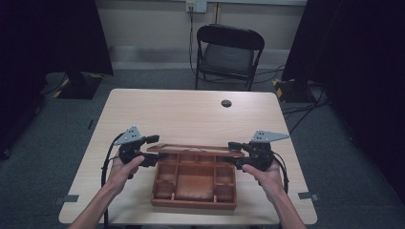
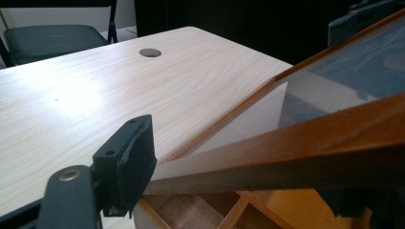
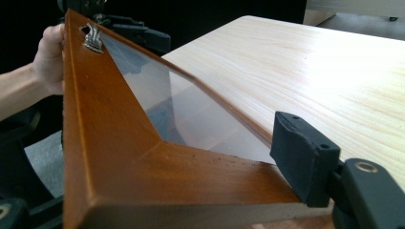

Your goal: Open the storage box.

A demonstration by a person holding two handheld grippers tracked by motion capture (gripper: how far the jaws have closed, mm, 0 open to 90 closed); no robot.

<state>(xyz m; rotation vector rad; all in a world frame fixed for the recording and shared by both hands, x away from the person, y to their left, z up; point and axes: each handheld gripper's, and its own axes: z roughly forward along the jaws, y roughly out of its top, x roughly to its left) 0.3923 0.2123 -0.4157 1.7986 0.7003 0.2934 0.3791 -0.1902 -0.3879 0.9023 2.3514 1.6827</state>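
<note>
A brown wooden box (image 1: 193, 204) with several compartments sits at the table's near edge. Its glass-paned lid (image 1: 196, 148) is raised over the back of the box, and I see it almost edge-on. My left gripper (image 1: 155, 149) grips the lid's left end, and my right gripper (image 1: 234, 153) grips its right end. In the left gripper view one pad (image 2: 129, 160) presses on the lid frame (image 2: 296, 138), above the compartments (image 2: 191, 210). In the right gripper view a pad (image 3: 305, 157) bears on the frame's corner (image 3: 110, 143). A metal latch (image 3: 93, 37) sits at the frame's far end.
The light wooden table (image 1: 191, 114) has a round cable hole (image 1: 226, 103) near its far edge. A black folding chair (image 1: 228, 56) stands behind the table, and dark stands flank it on the grey carpet.
</note>
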